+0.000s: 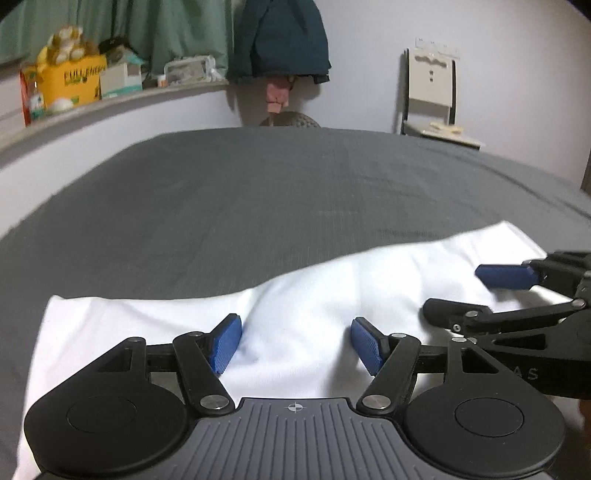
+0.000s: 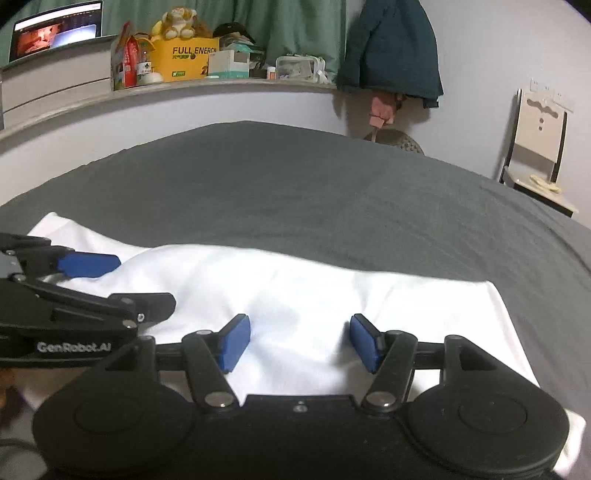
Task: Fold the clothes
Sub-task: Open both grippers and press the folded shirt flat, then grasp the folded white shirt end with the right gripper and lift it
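Left wrist view, left gripper (image 1: 295,345) parted over white garment (image 1: 314,295), seemingly clear

A bed (image 2: 295,192) with a dark grey cover fills the middle ground. Behind it a curved ledge (image 2: 221,86) along the wall carries a yellow box (image 2: 184,59) printed "FULL ENERGY", a plush toy (image 2: 179,22) on top of it, a red carton (image 2: 129,61) and a clear pouch (image 2: 299,68). Green curtains (image 2: 288,29) hang behind. A dark teal jacket (image 2: 391,48) hangs on the wall. A pale chair (image 2: 539,147) stands far right. A lit screen (image 2: 55,31) sits far left.
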{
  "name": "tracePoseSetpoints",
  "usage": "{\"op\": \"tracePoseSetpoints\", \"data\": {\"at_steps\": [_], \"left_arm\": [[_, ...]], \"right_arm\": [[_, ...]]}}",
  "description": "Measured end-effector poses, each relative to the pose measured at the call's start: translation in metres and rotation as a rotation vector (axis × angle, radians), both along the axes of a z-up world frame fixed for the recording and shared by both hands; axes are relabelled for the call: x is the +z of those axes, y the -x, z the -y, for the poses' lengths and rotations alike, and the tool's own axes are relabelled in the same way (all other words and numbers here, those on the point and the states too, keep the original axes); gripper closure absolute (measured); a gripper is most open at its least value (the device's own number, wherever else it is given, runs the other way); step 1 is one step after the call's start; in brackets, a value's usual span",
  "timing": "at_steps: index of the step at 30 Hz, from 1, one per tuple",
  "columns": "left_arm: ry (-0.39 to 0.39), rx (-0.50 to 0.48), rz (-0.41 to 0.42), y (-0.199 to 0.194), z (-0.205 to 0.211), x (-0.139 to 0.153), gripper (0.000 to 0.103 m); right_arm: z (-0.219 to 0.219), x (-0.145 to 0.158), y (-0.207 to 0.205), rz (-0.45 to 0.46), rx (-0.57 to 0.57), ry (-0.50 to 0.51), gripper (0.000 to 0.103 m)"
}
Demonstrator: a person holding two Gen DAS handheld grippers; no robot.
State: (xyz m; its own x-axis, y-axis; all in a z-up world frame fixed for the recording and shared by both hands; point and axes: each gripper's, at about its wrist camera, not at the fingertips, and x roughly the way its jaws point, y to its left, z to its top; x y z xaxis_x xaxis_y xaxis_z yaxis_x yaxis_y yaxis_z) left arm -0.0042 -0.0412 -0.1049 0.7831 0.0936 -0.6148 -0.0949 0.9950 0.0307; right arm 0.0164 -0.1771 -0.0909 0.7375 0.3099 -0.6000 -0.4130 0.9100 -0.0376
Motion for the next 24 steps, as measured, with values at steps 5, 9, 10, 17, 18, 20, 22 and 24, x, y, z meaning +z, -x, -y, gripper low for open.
{"op": "tracePoseSetpoints", "data": {"at_steps": [5,9,10,17,18,20,22,24], "left_arm": [[-0.006,0.01,-0.046,0.021,0.011,0.005,0.035],[-0.033,0.022,-0.054,0.038,0.02,0.008,0.034],[-0.03,0.027,-0.055,0.039,0.021,0.008,0.034],[0.028,0.061,-0.073,0.051,0.021,0.009,0.033],[0.049,0.07,-0.071,0.05,0.018,0.011,0.033],[0.089,0.082,-0.052,0.05,0.013,0.015,0.033],[0.13,0.08,-0.036,0.047,0.008,0.018,0.033],[0.185,0.069,-0.036,0.037,0.002,0.021,0.032]], "right_arm": [[0.003,-0.002,0.028,-0.006,0.021,0.059,0.041],[0.005,-0.004,0.044,0.014,0.025,0.084,0.04],[0.005,-0.004,0.046,0.012,0.023,0.082,0.04],[0.016,0.003,0.054,0.006,0.014,0.064,0.038],[0.021,0.006,0.052,0.013,0.004,0.048,0.036],[0.038,0.017,0.041,0.026,-0.041,-0.024,0.019],[0.056,0.027,0.024,0.028,-0.091,-0.06,0.013],[0.074,0.035,0.005,0.019,-0.142,-0.072,0.012]]}}
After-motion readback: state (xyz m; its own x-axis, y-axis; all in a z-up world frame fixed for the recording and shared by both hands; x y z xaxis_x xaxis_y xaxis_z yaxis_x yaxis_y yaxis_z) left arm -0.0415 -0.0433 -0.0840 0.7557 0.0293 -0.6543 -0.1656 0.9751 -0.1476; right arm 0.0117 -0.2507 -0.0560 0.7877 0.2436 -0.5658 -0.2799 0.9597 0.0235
